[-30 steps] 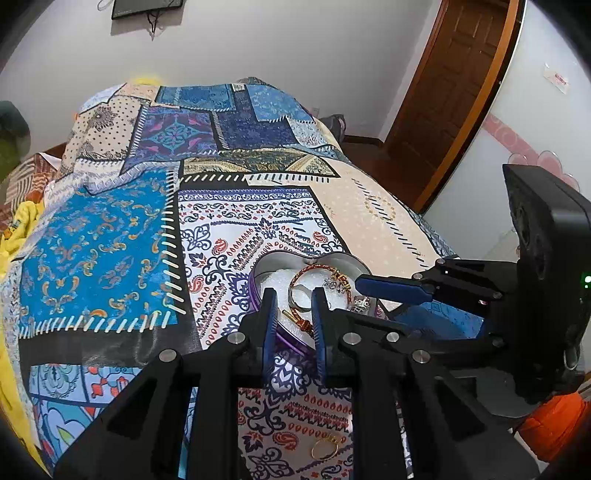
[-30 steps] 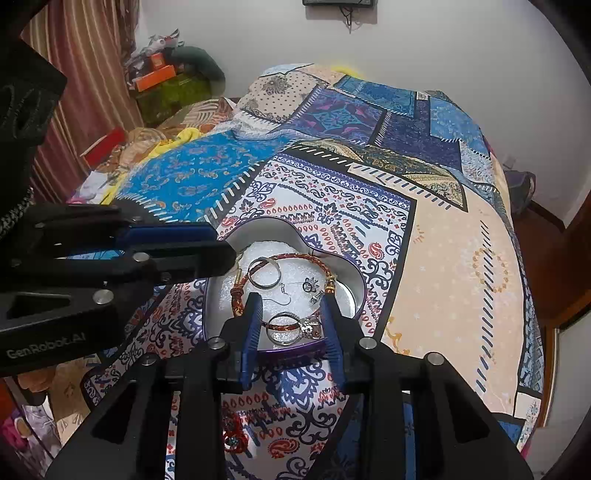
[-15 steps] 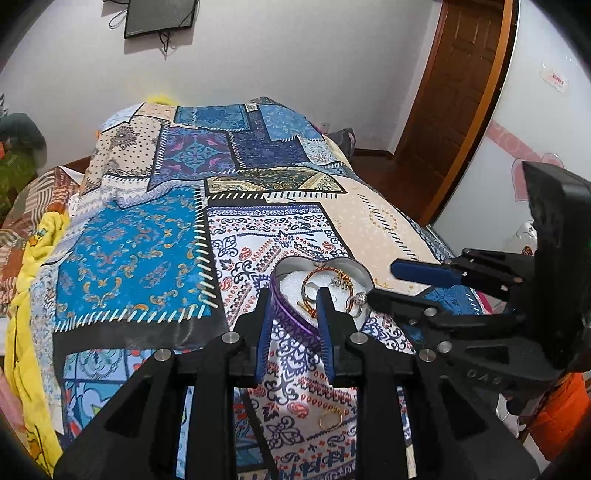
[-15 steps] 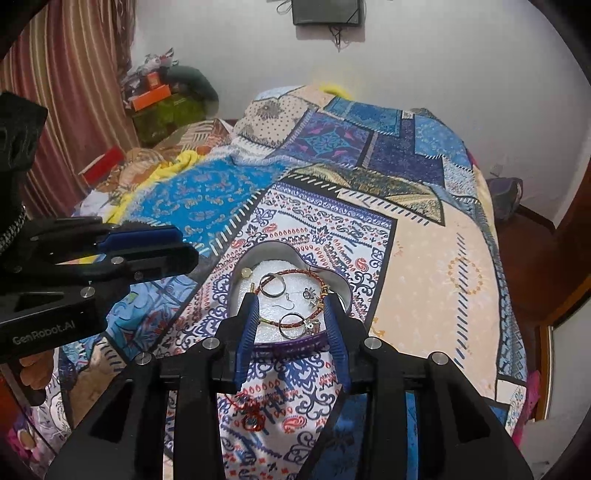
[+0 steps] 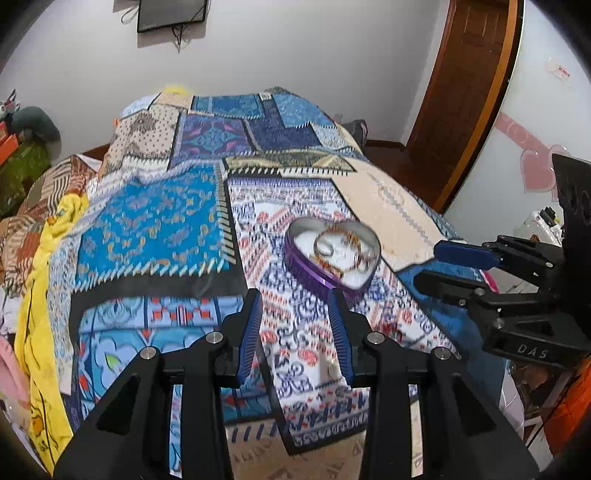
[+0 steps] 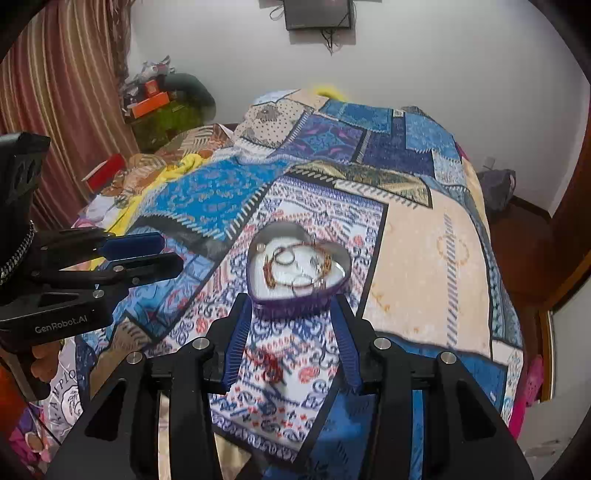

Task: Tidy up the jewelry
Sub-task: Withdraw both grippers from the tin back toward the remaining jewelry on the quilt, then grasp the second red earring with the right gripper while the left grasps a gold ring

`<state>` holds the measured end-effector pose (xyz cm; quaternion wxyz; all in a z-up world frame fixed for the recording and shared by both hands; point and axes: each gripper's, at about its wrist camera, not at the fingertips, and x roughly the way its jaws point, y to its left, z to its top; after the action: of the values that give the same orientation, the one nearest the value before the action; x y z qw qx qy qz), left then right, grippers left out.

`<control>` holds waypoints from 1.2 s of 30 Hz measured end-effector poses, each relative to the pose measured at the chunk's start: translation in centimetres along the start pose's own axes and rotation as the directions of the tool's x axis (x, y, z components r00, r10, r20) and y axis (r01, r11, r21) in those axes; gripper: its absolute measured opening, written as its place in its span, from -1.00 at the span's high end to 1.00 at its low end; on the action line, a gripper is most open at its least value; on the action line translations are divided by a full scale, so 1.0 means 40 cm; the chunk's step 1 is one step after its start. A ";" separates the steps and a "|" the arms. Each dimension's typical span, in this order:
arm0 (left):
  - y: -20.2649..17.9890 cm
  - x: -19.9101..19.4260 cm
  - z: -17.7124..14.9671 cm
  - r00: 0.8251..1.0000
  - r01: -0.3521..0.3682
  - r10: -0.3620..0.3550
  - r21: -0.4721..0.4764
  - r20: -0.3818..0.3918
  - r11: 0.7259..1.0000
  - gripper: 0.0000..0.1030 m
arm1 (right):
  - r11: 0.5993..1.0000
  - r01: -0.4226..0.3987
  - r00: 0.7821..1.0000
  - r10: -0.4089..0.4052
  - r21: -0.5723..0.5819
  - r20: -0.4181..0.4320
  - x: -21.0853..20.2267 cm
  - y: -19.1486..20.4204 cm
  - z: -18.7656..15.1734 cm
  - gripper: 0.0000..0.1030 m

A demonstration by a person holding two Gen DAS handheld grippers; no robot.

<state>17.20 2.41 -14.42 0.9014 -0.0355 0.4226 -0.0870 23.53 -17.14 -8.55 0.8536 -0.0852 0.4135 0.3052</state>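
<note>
Bed's covered in a busy patchwork quilt [image 5: 155, 229], mostly blue, running up to a white wall [image 6: 424, 55] with a TV [image 5: 171, 14] at the top of frame. Wooden door [image 5: 469, 85] upper right, striped curtain [image 6: 62, 110] upper left in the right wrist view. The purple heart-shaped tin [image 5: 332, 254] of bangles sits mid-frame on the quilt. The left gripper [image 5: 295, 328] and right gripper [image 6: 291, 339] have both just been opening, nothing between them.
</note>
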 end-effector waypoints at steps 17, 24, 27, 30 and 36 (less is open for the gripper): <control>-0.003 0.054 -0.121 0.989 0.046 -0.049 -0.027 -0.137 0.999 0.30 | 1.000 -0.023 0.988 0.023 -0.001 -0.152 0.087 0.029 -0.103 0.21; -0.024 0.061 -0.152 0.982 0.083 -0.083 -0.005 -0.168 0.997 0.30 | 0.997 -0.045 0.986 0.036 -0.056 -0.163 0.114 0.051 -0.101 0.21; -0.028 0.068 -0.153 0.982 0.091 -0.092 -0.014 -0.168 0.996 0.30 | 0.996 -0.040 0.988 0.027 -0.085 -0.154 0.117 0.063 -0.106 0.38; -0.034 0.073 -0.149 0.982 0.095 -0.096 -0.016 -0.164 0.995 0.30 | 0.995 -0.038 0.989 0.024 -0.096 -0.145 0.118 0.066 -0.109 0.74; -0.044 0.080 -0.141 0.983 0.100 -0.102 -0.015 -0.151 0.995 0.30 | 0.996 -0.084 0.989 0.080 -0.033 -0.122 0.113 0.046 -0.109 0.85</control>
<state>14.63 0.13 -20.21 0.8610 -0.0534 0.4878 -0.1336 21.71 -15.37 -14.59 0.8121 -0.1025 0.4614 0.3422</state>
